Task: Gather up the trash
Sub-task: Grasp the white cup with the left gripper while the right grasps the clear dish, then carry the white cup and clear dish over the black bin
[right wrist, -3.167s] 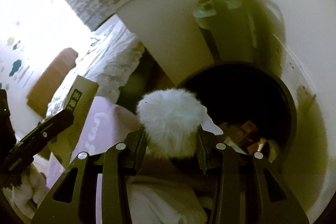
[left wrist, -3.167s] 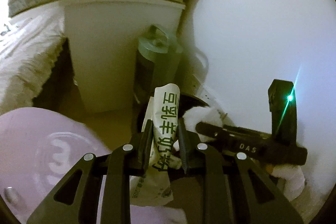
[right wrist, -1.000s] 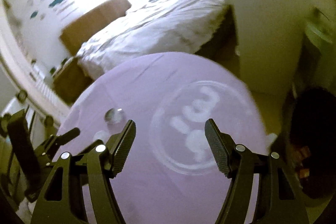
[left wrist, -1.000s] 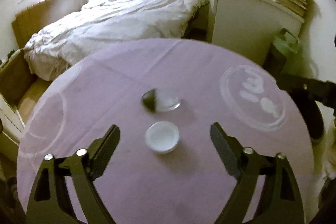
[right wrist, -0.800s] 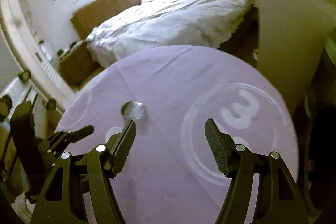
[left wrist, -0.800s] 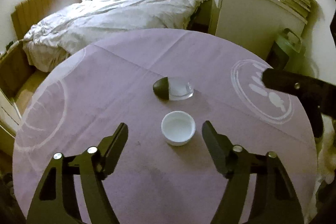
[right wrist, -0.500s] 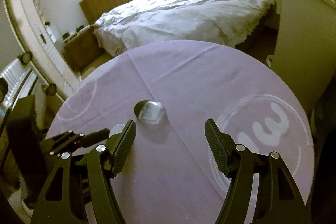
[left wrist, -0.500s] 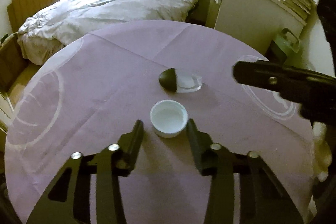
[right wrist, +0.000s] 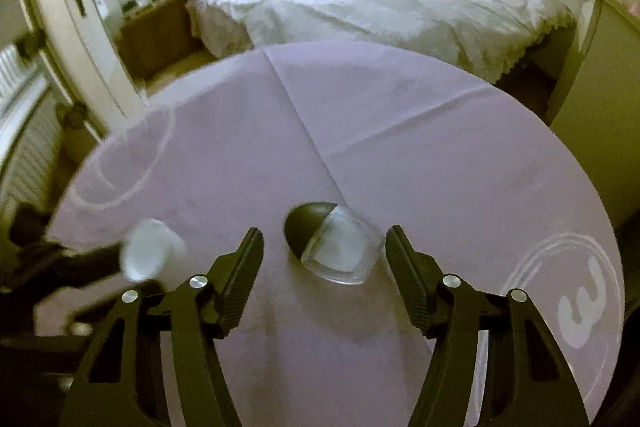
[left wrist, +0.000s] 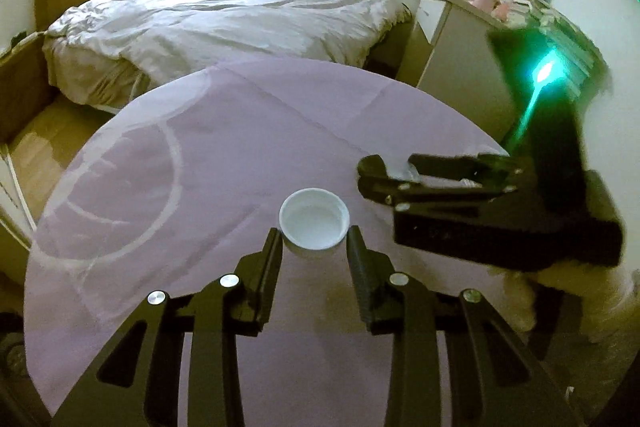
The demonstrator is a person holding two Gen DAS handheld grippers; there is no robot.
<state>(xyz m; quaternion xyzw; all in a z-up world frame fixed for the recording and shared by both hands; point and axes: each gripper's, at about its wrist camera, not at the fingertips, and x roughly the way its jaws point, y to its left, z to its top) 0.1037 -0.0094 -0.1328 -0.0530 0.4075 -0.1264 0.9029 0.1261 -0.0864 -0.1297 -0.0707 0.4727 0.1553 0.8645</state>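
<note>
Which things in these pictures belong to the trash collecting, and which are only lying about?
For the job:
- white cup
- clear cup with dark lid
- left gripper
- right gripper

Only around:
- purple tablecloth
- bed
- white cabinet

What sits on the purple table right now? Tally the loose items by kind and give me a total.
White round cup: 1
Clear container with dark cap, lying on its side: 1
Total: 2
</note>
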